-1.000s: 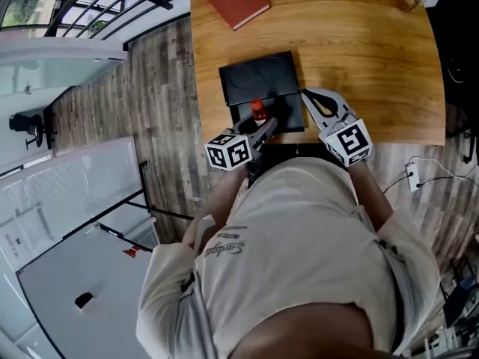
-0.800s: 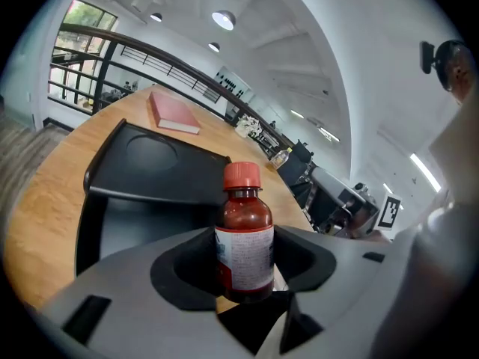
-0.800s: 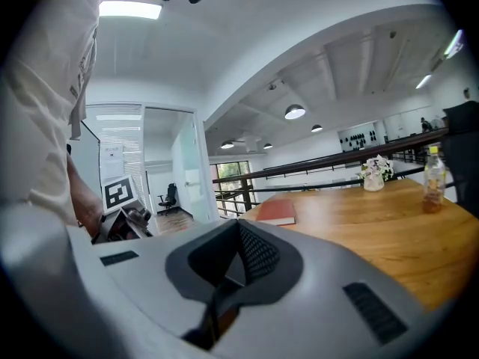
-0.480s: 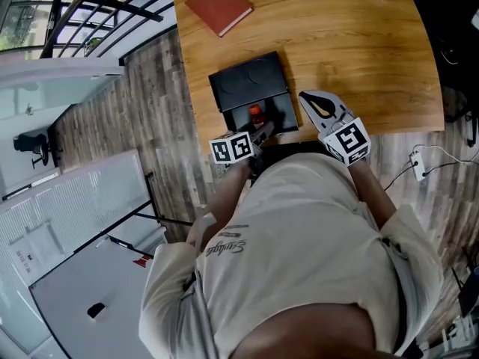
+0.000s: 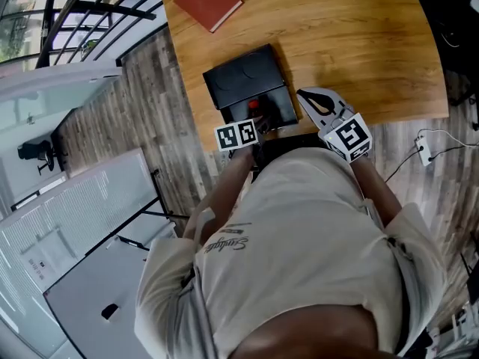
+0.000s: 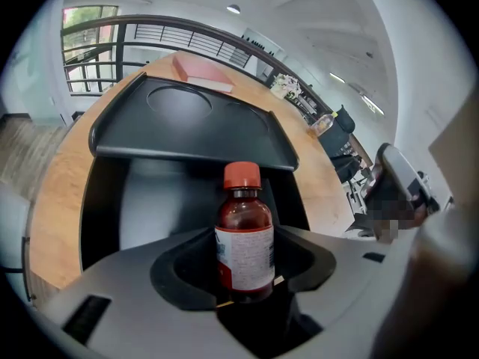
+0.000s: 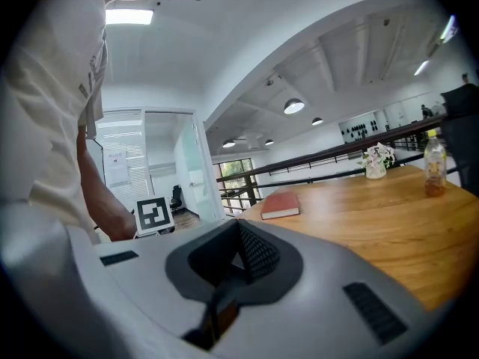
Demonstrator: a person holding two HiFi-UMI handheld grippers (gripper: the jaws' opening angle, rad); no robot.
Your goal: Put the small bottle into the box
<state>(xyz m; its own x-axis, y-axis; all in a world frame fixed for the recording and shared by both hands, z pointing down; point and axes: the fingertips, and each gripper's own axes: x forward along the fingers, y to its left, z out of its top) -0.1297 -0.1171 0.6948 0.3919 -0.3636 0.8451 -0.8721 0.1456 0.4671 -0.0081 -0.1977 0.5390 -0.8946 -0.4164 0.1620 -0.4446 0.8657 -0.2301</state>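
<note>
The small brown bottle [image 6: 245,234] with a red cap [image 5: 254,105] stands upright between the jaws of my left gripper [image 6: 245,271], which is shut on its lower body. It is held over the open front part of the black box [image 5: 278,109], whose lid [image 6: 187,122] leans back behind it. I cannot tell whether the bottle touches the box floor. In the head view my left gripper [image 5: 257,123] reaches in from the table's near edge. My right gripper [image 5: 316,102] hovers just right of the box, shut and holding nothing; its pads [image 7: 254,251] meet.
A red book [image 5: 208,1] lies at the far left of the wooden table [image 5: 359,43]. A flower vase [image 7: 376,159] and a drink bottle [image 7: 432,163] stand at the far end. The table's near edge lies right under both grippers, against the person's body.
My left gripper has moved in toward the box with the bottle, and its marker cube has turned face up. The right gripper has hardly moved.
</note>
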